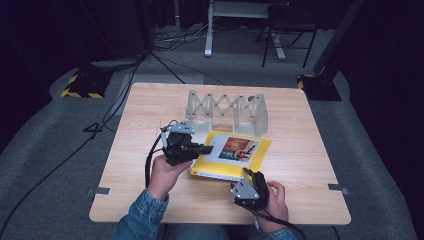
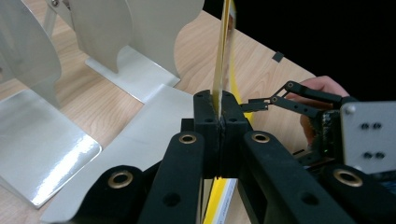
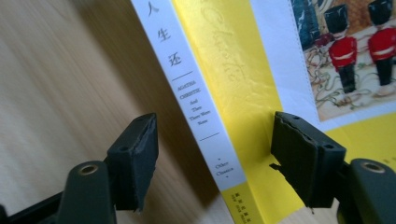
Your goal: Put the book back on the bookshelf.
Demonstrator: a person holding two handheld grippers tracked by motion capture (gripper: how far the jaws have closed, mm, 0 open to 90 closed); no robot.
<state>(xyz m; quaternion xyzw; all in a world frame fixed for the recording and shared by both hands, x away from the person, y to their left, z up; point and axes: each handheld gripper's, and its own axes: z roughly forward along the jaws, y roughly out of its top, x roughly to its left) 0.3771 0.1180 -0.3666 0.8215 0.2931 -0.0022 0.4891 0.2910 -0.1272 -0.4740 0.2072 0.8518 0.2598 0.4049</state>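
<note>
A yellow paperback with a picture of red-coated toy soldiers on its cover lies on the wooden table, in front of the rack. My left gripper comes in from the book's left side. In the left gripper view its jaws are shut on the book's thin yellow edge. My right gripper is at the book's near corner. In the right gripper view it stands open, with the white spine and a strip of yellow cover between the pads, which do not touch the book.
An expandable white metal book rack stands behind the book, and its upright plates rise close to my left gripper. Bare wooden table spreads to the left and right. Cables and stand legs lie on the grey floor beyond.
</note>
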